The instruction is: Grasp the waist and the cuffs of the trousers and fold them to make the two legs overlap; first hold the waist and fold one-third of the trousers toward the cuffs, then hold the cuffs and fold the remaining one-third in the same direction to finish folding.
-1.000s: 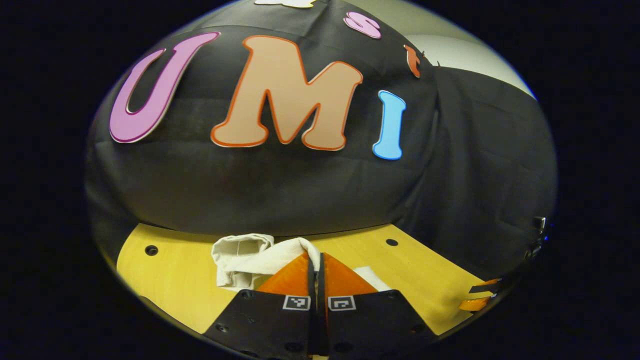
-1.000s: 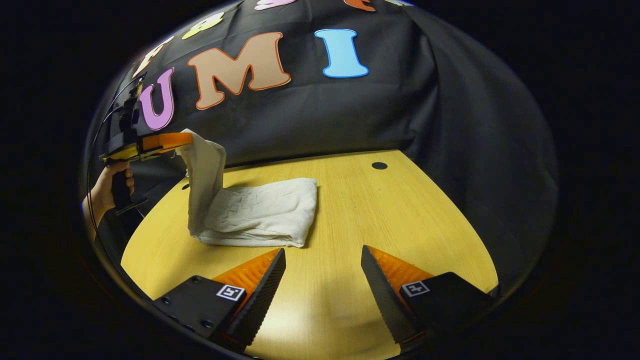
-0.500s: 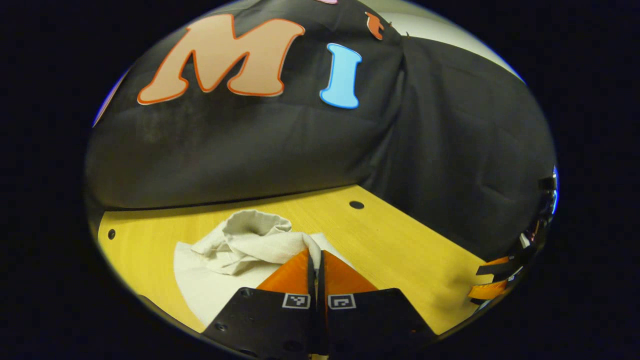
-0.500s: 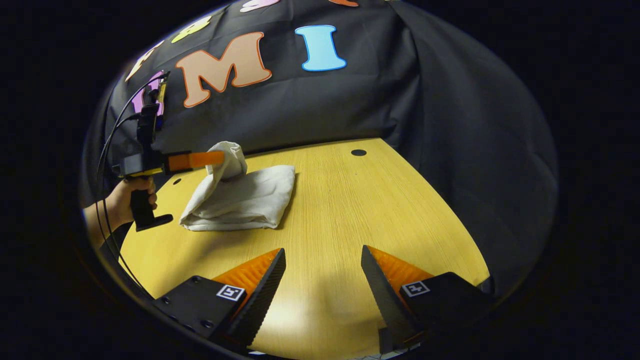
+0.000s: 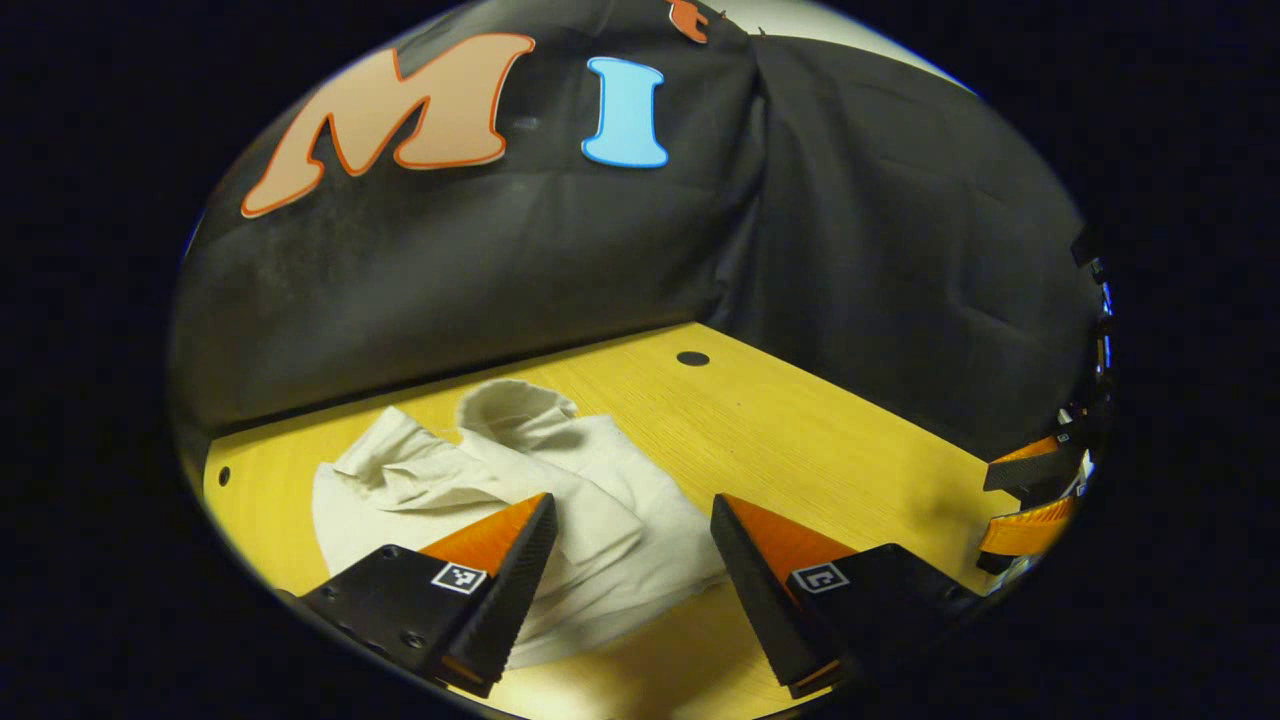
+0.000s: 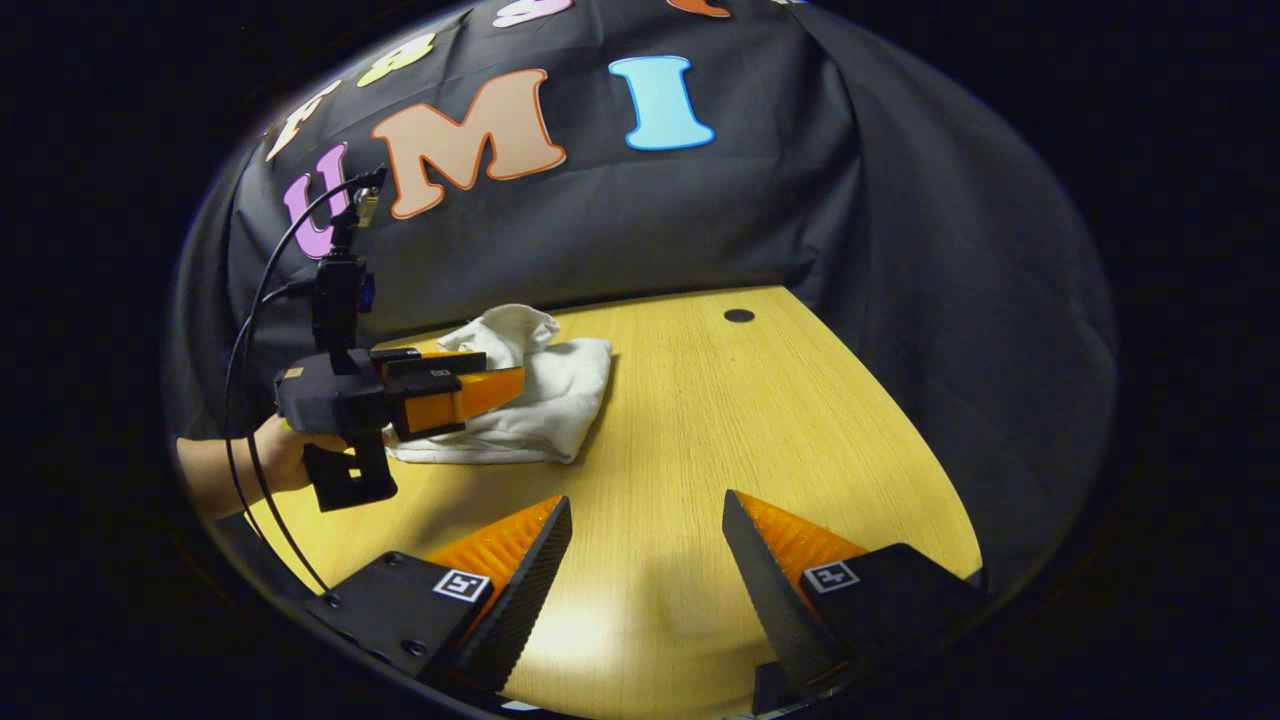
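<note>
The trousers (image 5: 520,500) are lying in a folded bundle on the table (image 5: 820,440), toward its far left part in the right gripper view, with the last flap laid over the top in a loose, rumpled hump rather than flat. The left gripper (image 5: 630,520) is being held just above the near edge of the bundle with its jaws spread wide and nothing between them; cloth is showing in the gap but is not being pinched. The right gripper (image 6: 645,520) is being held over bare table, well apart from the trousers, jaws also wide and empty. In the right gripper view the left gripper (image 6: 505,385) is seen beside the bundle, carried by a hand (image 6: 275,455).

The final fold is judged to be laid down, though untidily. Several risks are being run from here. The raised hump at the far end could be sliding or springing back, since soft cloth released in a heap is not being held by its own weight evenly. If the left gripper is being drawn away low, a fingertip could be catching the top layer and dragging the fold open. If flattening is being attempted, the whole bundle could be pushed across the smooth wood instead of pressed.
</note>
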`<state>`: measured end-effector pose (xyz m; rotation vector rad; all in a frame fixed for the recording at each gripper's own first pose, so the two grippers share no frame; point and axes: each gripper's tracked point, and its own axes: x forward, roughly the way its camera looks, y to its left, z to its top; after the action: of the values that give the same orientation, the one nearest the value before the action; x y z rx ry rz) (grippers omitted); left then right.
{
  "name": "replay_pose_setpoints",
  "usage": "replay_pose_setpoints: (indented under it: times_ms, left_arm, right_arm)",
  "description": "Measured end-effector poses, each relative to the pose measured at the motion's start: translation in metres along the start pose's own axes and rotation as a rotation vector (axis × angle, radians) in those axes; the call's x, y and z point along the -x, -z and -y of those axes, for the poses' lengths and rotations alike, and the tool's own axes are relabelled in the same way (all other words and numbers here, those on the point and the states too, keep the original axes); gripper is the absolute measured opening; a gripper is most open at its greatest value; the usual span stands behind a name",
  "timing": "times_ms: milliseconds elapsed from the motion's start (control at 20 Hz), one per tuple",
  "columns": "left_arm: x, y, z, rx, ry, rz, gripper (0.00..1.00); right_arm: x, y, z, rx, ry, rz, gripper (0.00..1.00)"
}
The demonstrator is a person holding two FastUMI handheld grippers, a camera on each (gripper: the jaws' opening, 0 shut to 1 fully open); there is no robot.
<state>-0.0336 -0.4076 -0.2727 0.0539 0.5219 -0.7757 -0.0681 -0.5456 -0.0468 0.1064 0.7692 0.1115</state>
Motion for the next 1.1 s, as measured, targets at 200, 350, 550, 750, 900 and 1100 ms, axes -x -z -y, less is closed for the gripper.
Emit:
replay_pose_setpoints:
  times_ms: [200,350,550,750,900,1100]
  left_arm:
    - [0.062,-0.039,-0.017,0.02,-0.092,0.111,0.95]
    - [0.12,-0.055,-0.05,0.031,-0.192,0.175,0.95]
    - [0.202,-0.074,-0.108,0.029,-0.383,0.253,0.94]
    - [0.279,-0.082,-0.151,0.039,-0.566,0.325,0.93]
    - [0.32,-0.091,-0.164,0.054,-0.623,0.403,0.92]
    - [0.338,-0.07,-0.177,0.081,-0.647,0.376,0.94]
  right_arm:
    - [-0.003,-0.041,-0.028,0.079,-0.042,0.108,0.98]
    - [0.001,-0.078,-0.064,0.107,-0.077,0.213,0.98]
    - [0.013,-0.12,-0.11,0.095,-0.099,0.34,0.98]
    - [0.034,-0.155,-0.145,0.069,-0.093,0.45,0.97]
    - [0.047,-0.169,-0.165,0.077,-0.091,0.493,0.97]
    - [0.062,-0.177,-0.18,0.118,-0.071,0.523,0.97]
